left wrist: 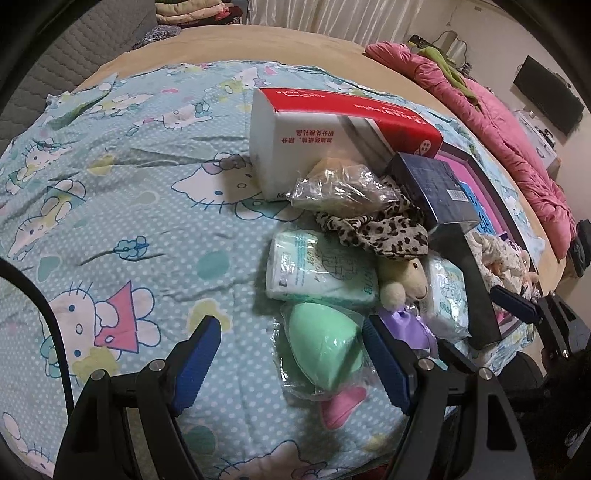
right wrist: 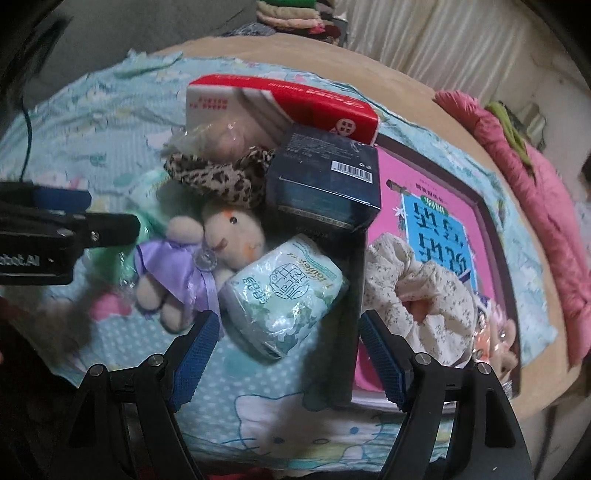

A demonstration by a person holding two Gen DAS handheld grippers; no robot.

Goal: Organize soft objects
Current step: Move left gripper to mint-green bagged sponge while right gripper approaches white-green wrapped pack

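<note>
Soft things lie in a heap on the Hello Kitty sheet [left wrist: 122,206]. A green sponge in a clear bag [left wrist: 325,350] sits between the open jaws of my left gripper [left wrist: 291,363]. Behind it are a tissue pack [left wrist: 317,266], a plush toy in a purple dress [right wrist: 207,254], a leopard scrunchie [left wrist: 373,229] and a second tissue pack [right wrist: 284,291]. My right gripper [right wrist: 286,356] is open, just short of that second pack. A floral scrunchie [right wrist: 417,295] lies in the pink tray [right wrist: 436,177]. The left gripper also shows at the left of the right wrist view [right wrist: 62,199].
A red and white tissue box [left wrist: 332,136] and a dark blue box [right wrist: 325,181] stand behind the heap. A pink quilt [left wrist: 509,147] lies along the bed's right edge. Folded clothes [right wrist: 288,14] are stacked at the far side.
</note>
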